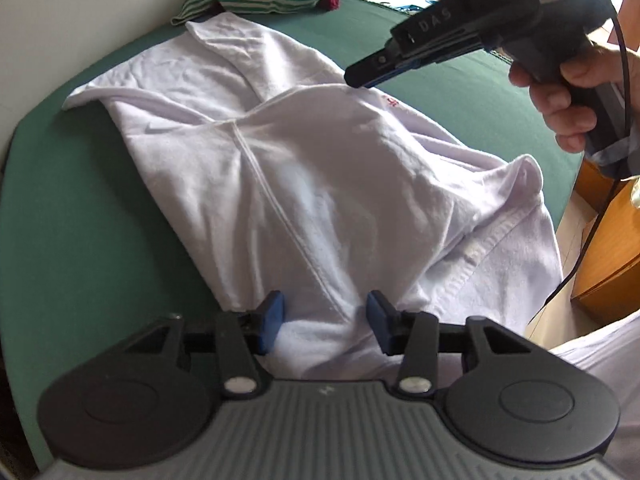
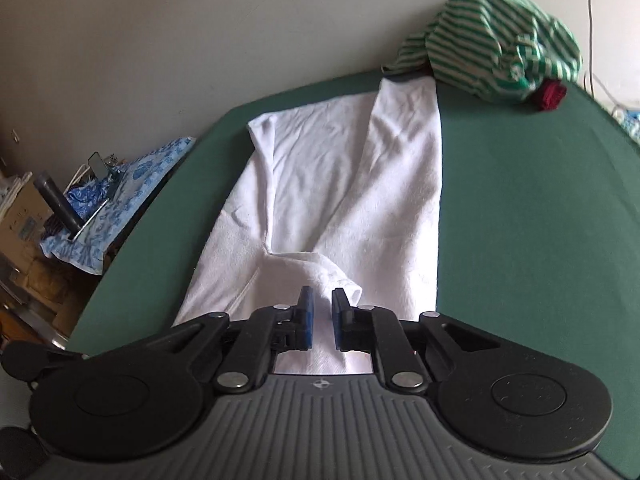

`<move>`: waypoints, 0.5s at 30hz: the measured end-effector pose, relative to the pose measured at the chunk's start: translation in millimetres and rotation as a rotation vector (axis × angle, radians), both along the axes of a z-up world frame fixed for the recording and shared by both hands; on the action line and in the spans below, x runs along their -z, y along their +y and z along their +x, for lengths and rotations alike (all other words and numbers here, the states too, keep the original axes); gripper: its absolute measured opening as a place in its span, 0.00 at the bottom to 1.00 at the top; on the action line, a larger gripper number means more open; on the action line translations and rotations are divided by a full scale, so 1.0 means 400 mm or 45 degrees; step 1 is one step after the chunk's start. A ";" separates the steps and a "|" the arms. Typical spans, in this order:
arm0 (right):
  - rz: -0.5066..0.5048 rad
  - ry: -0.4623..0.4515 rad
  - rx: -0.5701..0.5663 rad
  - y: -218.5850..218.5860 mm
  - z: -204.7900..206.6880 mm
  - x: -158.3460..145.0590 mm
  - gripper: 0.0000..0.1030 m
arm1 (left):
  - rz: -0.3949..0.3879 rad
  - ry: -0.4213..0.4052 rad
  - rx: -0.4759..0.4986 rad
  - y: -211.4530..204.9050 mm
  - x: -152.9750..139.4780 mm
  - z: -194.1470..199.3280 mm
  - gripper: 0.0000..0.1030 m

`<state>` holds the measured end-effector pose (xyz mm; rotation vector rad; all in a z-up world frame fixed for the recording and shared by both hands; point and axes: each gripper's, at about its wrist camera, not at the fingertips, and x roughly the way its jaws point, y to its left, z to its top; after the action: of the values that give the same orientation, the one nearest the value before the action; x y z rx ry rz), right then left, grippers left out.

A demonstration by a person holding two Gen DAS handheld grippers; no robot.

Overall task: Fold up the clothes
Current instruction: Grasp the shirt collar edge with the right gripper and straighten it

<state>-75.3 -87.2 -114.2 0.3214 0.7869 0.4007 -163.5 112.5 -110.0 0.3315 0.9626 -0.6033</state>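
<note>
White shirt (image 1: 304,184) between parted left gripper (image 1: 325,322) jaws — right gripper (image 2: 322,312) likewise, unclamped.

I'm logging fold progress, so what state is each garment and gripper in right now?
White shirt: partly folded, rumpled, spread on the green table.
Striped shirt: crumpled heap, unfolded, at the far edge.
Left gripper: open over the white shirt's near edge.
Right gripper: slightly open, cloth between its fingers.
</note>
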 end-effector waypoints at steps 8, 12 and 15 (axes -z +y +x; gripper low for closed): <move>0.338 0.226 0.244 -0.088 0.024 0.071 0.22 | 0.006 0.015 0.043 0.019 0.006 -0.008 0.58; 0.505 0.333 0.222 -0.058 0.074 0.125 0.36 | 0.013 0.012 0.076 0.017 0.008 -0.008 0.60; 0.552 0.196 0.246 -0.065 0.050 0.080 0.04 | 0.018 0.009 0.100 0.016 0.008 -0.010 0.60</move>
<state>-55.4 -113.1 -146.3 0.8351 0.8070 0.3648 -167.7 119.0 -113.3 0.3811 0.9645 -0.6697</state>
